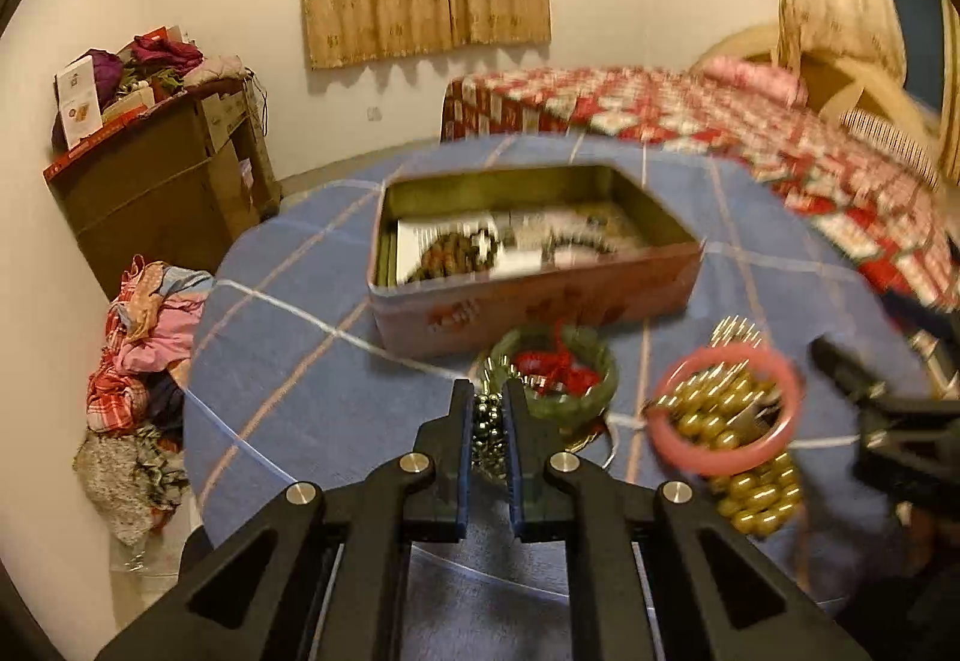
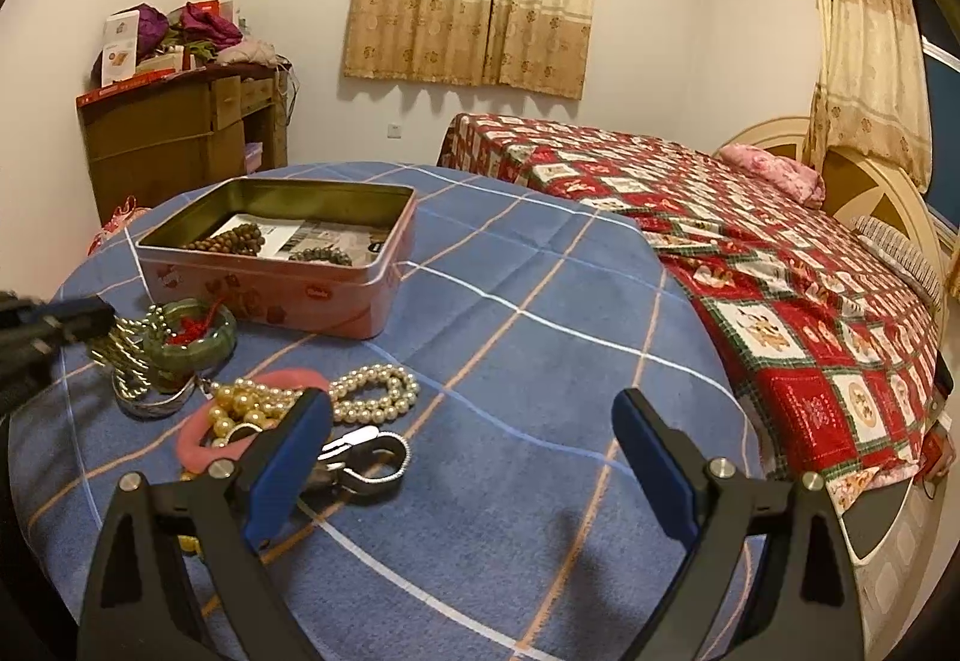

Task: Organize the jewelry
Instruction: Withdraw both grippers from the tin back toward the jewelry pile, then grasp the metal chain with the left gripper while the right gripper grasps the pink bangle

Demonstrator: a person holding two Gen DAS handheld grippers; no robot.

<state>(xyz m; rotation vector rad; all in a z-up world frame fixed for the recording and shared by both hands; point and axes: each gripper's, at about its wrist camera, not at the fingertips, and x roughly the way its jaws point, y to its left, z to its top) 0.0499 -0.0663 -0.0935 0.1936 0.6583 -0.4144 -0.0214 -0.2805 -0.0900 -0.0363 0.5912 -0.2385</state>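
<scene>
While the left gripper (image 1: pixel 486 421) has its jaws drawn nearly together around a silvery bead strand (image 1: pixel 487 430), the pictures suggest a clamp on it, though contact with the pads is blurred. That strand hangs or lies just near of the green bangle (image 1: pixel 555 376), which carries a red cord and sits close in front of the tin (image 1: pixel 540 295). The tin stands open on the blue checked tablecloth (image 2: pixel 510 265), with 2 dark bead bracelets (image 2: pixel 231 241) already inside on a printed sheet.

From the left claw the tin lies straight ahead and slightly far, its long axis running left to right across the line of approach, so the carry is a short forward lift over the near wall. The left hand is plainly the nearer one to it.

The right gripper (image 2: pixel 474 457) is spread wide and holds nothing, hovering over the cloth on the right. Just left of its left finger lie the pink bangle (image 2: pixel 207 445), a pearl strand (image 2: pixel 375 391) and a metal clasp piece (image 2: pixel 366 460), all loose on the table and touching or overlapping one another. Those are likely the right hand's next picks, needing a leftward reach.
</scene>
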